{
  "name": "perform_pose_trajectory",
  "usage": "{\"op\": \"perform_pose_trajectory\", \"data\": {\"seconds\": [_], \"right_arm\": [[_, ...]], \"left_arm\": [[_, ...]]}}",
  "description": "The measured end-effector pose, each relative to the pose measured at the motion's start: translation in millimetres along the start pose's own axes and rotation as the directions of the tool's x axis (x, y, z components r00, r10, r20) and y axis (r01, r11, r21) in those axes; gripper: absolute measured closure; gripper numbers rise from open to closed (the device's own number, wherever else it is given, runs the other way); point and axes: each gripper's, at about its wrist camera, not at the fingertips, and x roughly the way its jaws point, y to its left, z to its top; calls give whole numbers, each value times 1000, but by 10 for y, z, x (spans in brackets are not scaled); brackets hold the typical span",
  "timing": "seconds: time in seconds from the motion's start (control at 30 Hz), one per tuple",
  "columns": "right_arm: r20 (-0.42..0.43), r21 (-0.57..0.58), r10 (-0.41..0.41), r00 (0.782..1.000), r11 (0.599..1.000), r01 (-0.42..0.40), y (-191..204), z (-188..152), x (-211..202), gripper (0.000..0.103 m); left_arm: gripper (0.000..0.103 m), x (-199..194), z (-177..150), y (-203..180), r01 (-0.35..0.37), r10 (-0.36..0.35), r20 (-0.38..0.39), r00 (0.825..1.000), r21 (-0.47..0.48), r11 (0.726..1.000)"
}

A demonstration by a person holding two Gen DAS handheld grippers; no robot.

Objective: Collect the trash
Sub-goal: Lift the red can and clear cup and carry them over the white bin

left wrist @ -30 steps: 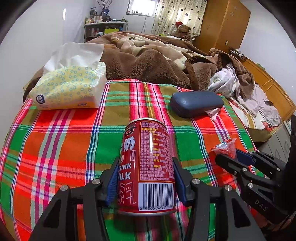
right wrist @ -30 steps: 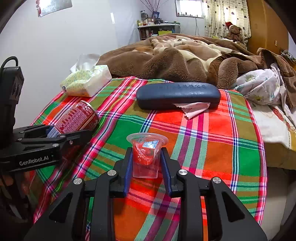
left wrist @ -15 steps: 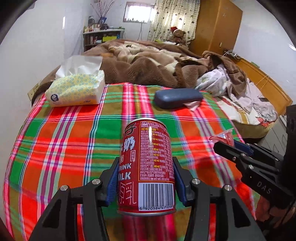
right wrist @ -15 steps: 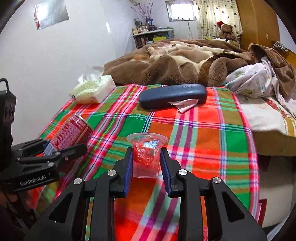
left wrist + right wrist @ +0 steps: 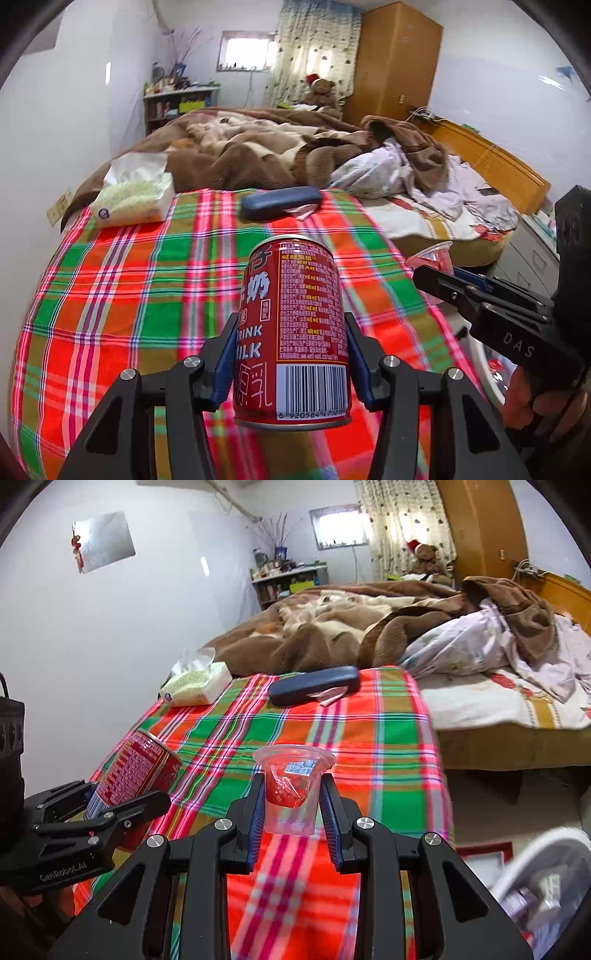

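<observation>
My left gripper (image 5: 291,354) is shut on a red milk-drink can (image 5: 291,325) and holds it upright above the plaid tablecloth (image 5: 122,288). The can also shows at the left of the right wrist view (image 5: 136,768). My right gripper (image 5: 291,805) is shut on a clear plastic cup (image 5: 293,786) with a red wrapper inside, held above the cloth's near edge. The cup shows at the right of the left wrist view (image 5: 430,256). A crumpled white paper (image 5: 332,696) lies against a dark blue glasses case (image 5: 314,688) at the far side of the cloth.
A tissue pack (image 5: 135,197) sits at the far left of the cloth. A bed with brown blankets (image 5: 266,151) lies behind. A white bin (image 5: 543,882) holding some trash stands on the floor at the lower right.
Both grippers have lifted and drawn back from the table with the can and the cup. The white bin has come into the right wrist view.
</observation>
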Motion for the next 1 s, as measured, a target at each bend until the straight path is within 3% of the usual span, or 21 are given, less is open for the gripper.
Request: {"op": "perform_pose_trajectory", "data": {"seconds": [0.2, 0.5, 0.7, 1.0], "right_arm": [[44, 23, -39, 998, 999, 38, -137, -147, -400, 73], [90, 93, -135, 987, 988, 127, -508, -393, -914, 73], [112, 150, -206, 972, 971, 188, -776, -584, -1214, 73], [53, 235, -313, 948, 927, 293, -1245, -864, -1392, 73]], "left_arm": [[51, -277, -112, -402, 37, -39, 44, 998, 48, 998], [51, -455, -325, -1078, 112, -119, 44, 992, 139, 984], [51, -461, -451, -1564, 171, -179, 19, 984, 200, 965], [51, -245, -646, -2218, 266, -260, -60, 964, 254, 930]]}}
